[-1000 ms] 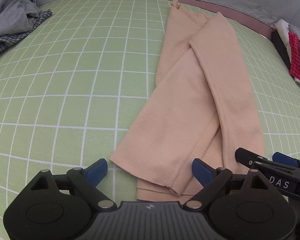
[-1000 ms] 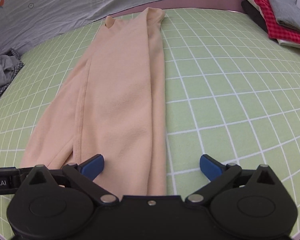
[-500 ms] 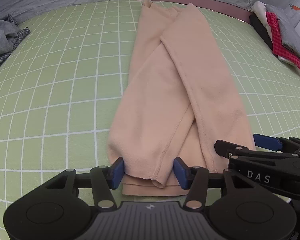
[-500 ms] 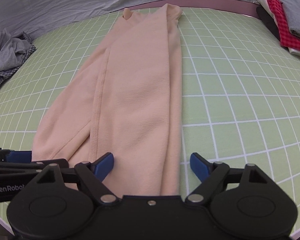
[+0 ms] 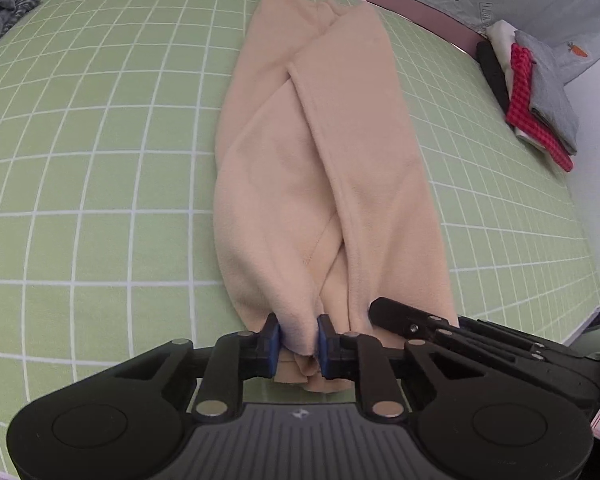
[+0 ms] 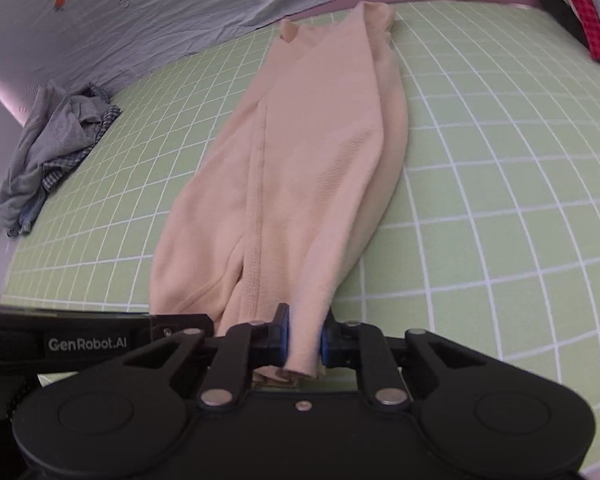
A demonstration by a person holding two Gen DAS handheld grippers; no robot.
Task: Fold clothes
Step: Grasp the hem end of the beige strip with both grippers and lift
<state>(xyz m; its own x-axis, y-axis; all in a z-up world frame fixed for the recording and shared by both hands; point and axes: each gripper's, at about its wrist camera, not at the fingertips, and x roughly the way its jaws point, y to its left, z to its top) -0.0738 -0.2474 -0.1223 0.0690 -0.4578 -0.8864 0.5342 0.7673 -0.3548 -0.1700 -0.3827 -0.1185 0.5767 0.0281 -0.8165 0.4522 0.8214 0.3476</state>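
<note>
Left claw (image 5: 298, 338) and right claw (image 6: 305, 338) both clamped on peach garment (image 5: 324, 168) near hem, lower centre, presumably for lengthwise fold over green grid mat (image 5: 100, 160).

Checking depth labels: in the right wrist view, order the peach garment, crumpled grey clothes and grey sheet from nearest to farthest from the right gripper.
1. Peach garment, clamped in the right gripper.
2. Crumpled grey clothes, far left on the mat.
3. Grey sheet, beyond the mat's far edge.
</note>
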